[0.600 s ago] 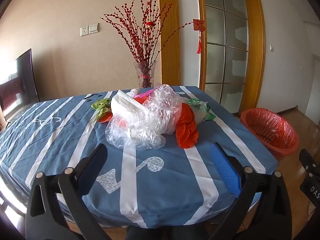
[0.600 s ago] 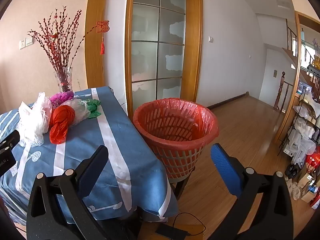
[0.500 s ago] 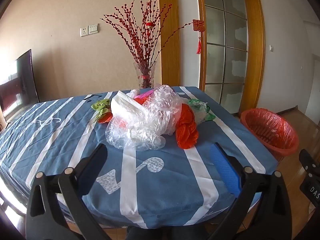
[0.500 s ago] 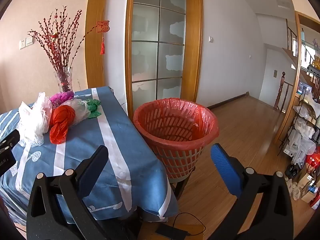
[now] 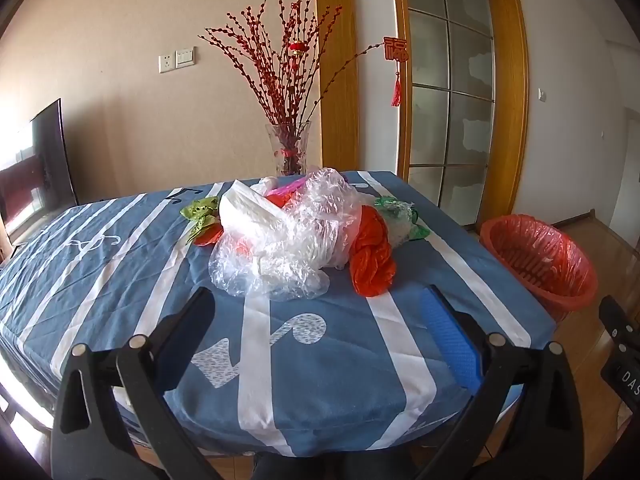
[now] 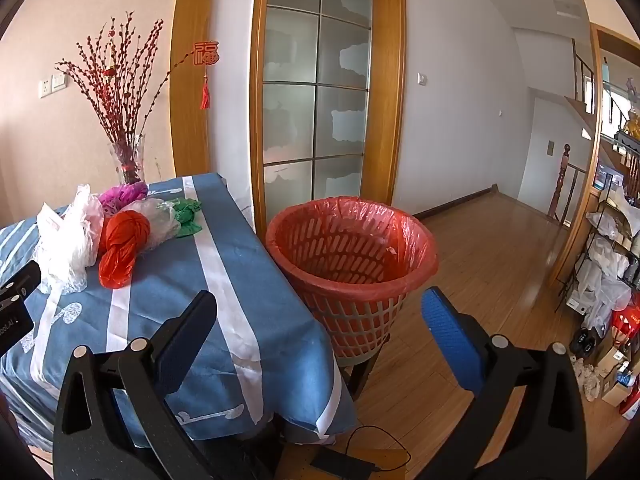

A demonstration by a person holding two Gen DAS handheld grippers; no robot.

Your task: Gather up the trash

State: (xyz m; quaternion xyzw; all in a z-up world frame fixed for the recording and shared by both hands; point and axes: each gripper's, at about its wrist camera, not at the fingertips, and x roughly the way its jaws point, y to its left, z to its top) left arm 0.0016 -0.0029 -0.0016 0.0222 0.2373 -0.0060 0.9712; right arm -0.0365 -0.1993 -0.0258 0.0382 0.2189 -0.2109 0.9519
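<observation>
A heap of plastic bags lies mid-table: a clear crumpled bag [image 5: 288, 256], a white bag [image 5: 248, 212], an orange-red bag [image 5: 372, 256], green bags [image 5: 200, 216] and a pink one [image 6: 122, 194]. The heap also shows in the right wrist view, with its orange-red bag [image 6: 120, 244]. A red basket with a red liner [image 6: 352, 256] stands on a stool beside the table's right end; it also shows in the left wrist view [image 5: 540, 260]. My left gripper [image 5: 316, 312] is open and empty, short of the heap. My right gripper [image 6: 320, 312] is open and empty, before the basket.
The table has a blue cloth with white stripes [image 5: 100, 264]. A glass vase of red branches [image 5: 290, 152] stands at its far edge. A dark screen [image 5: 44, 160] is at the left. Shelves with clutter [image 6: 612, 264] are at the right; a cable [image 6: 372, 436] lies on the wooden floor.
</observation>
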